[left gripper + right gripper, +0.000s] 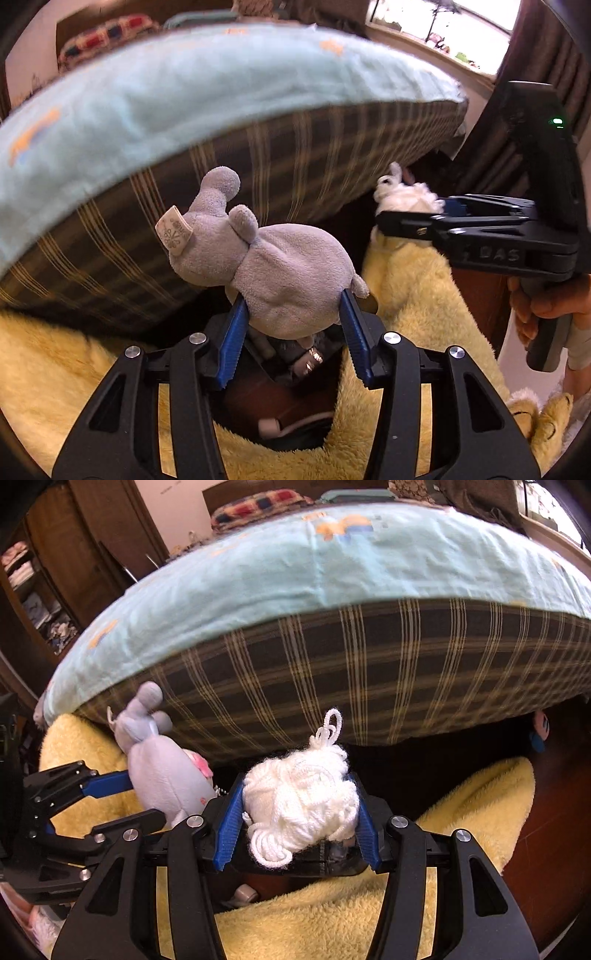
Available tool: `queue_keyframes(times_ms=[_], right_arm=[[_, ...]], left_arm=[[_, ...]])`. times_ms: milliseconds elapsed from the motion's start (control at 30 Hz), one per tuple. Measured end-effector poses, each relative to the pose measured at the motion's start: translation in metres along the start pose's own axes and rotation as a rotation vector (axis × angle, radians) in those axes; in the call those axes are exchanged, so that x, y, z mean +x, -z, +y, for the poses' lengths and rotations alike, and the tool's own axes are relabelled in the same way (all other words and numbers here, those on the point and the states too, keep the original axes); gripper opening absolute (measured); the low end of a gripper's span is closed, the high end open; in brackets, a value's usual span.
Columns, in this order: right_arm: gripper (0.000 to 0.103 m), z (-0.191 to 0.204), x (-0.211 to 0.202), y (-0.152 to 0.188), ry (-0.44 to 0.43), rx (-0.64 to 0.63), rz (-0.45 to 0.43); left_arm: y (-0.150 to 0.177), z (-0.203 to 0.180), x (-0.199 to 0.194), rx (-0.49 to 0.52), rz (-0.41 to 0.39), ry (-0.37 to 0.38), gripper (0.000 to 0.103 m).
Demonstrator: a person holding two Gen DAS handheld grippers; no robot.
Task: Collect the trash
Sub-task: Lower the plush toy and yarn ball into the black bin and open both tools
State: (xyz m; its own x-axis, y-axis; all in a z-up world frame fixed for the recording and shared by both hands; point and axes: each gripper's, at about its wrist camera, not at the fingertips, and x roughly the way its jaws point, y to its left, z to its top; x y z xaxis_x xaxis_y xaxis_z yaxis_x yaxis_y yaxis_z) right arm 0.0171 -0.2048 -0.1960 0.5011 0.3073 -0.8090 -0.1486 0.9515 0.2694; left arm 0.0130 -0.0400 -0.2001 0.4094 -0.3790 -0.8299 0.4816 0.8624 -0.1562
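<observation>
Grey plush toy (280, 273) pinched between blue pads of left gripper (295, 328), jaws part closed on its body, held above dark opening in yellow fleece bag (66, 376). White yarn ball (303, 801) clamped likewise in right gripper (299, 823), just right of same opening. Bed (332, 590) looms behind bag. Judgement: centre each load over opening before release; drop toy first, keep tongs apart to avoid snagging loose yarn loop.
</observation>
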Motion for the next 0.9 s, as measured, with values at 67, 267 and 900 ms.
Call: queue_keyframes(times_ms=[67,267,900], right_arm=[[0.054,-0.004,0.009,0.002,0.005,0.008,0.022],[0.054,-0.012,0.040,0.009,0.023,0.039,0.081],[0.075,-0.030,0.064,-0.002,0.022,0.131,0.079]], left_arm=[[0.002,0.008,0.013,-0.029,0.037,0.011,0.047],[0.001,0.017,0.045,-0.052,0.099,0.034,0.046],[0.002,0.028,0.064,-0.094,0.161,0.019,0.058]])
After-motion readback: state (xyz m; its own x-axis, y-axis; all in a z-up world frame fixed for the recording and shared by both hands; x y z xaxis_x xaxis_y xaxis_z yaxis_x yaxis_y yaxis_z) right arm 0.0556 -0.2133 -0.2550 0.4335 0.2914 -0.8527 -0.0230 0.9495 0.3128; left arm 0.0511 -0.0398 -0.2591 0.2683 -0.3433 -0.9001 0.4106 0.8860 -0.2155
